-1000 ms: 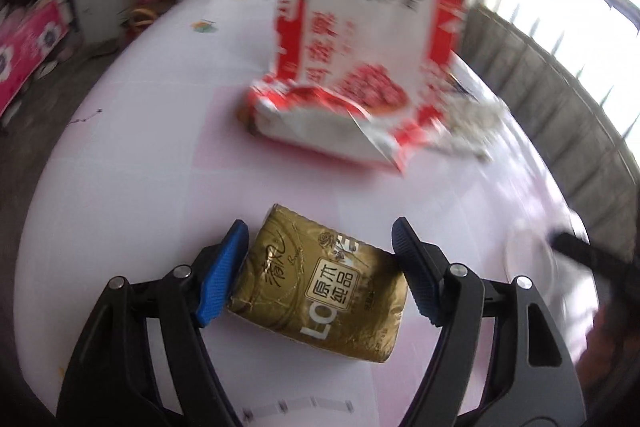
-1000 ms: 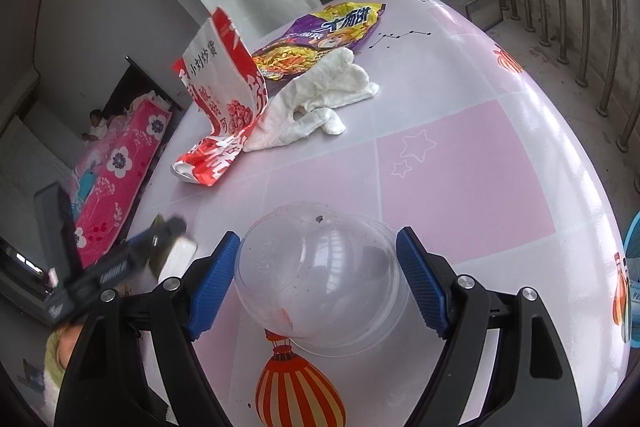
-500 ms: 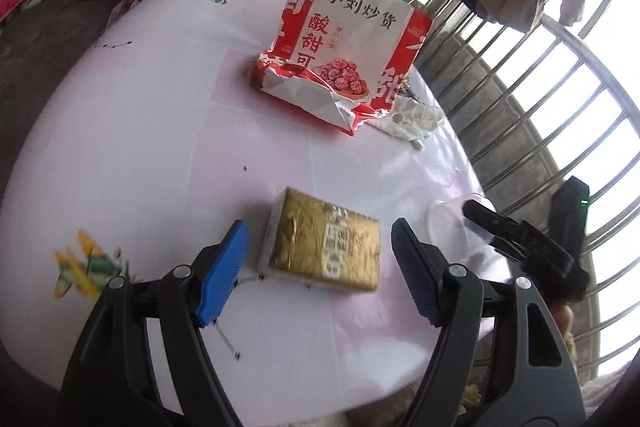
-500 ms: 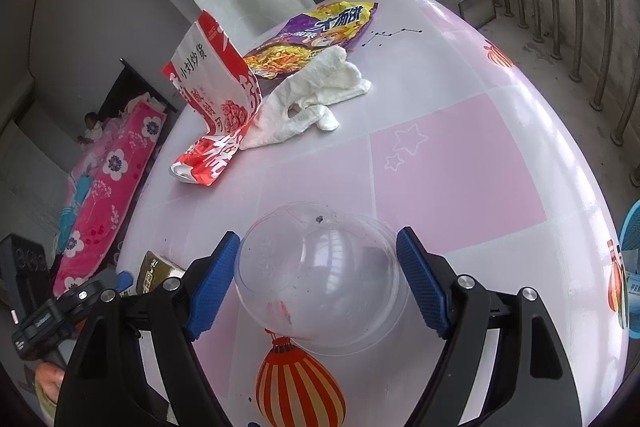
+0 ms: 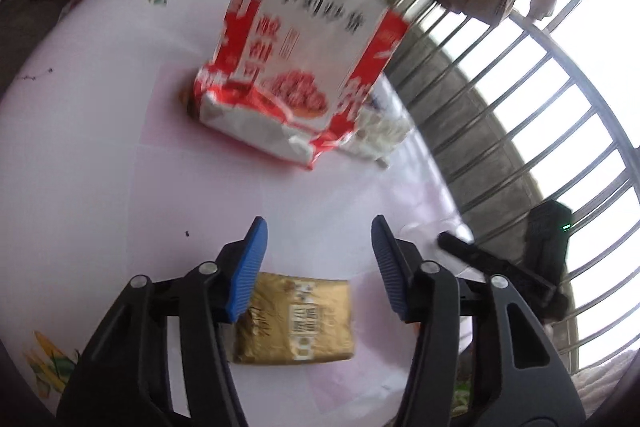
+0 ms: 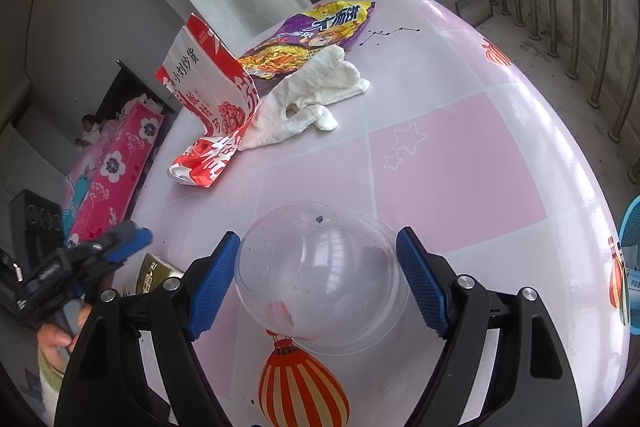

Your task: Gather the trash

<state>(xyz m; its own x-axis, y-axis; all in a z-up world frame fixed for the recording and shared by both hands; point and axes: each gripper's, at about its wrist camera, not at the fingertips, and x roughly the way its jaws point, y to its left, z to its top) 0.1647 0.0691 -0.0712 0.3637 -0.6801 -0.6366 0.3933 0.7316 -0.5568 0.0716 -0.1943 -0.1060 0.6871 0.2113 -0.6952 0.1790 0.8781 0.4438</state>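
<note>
Pink-tiled bench (image 6: pixel 460 163) by a railed balcony, strewn with wrappers: left tongs (image 5: pixel 318 267) just narrowing yet clear of gold packet (image 5: pixel 296 319) at near edge, right tongs (image 6: pixel 318 283) wide astride clear dome lid (image 6: pixel 320 275), neither gripped; next, probably closing to lift.

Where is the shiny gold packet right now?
In the left wrist view the shiny gold packet lies flat on the pink table, low between the left gripper fingers.

Motion blurs the red snack bag (image 5: pixel 304 75), its print unreadable. The left gripper's (image 5: pixel 318 267) blue pad (image 5: pixel 246 273) covers the gold packet's (image 5: pixel 300 319) left edge.
</note>
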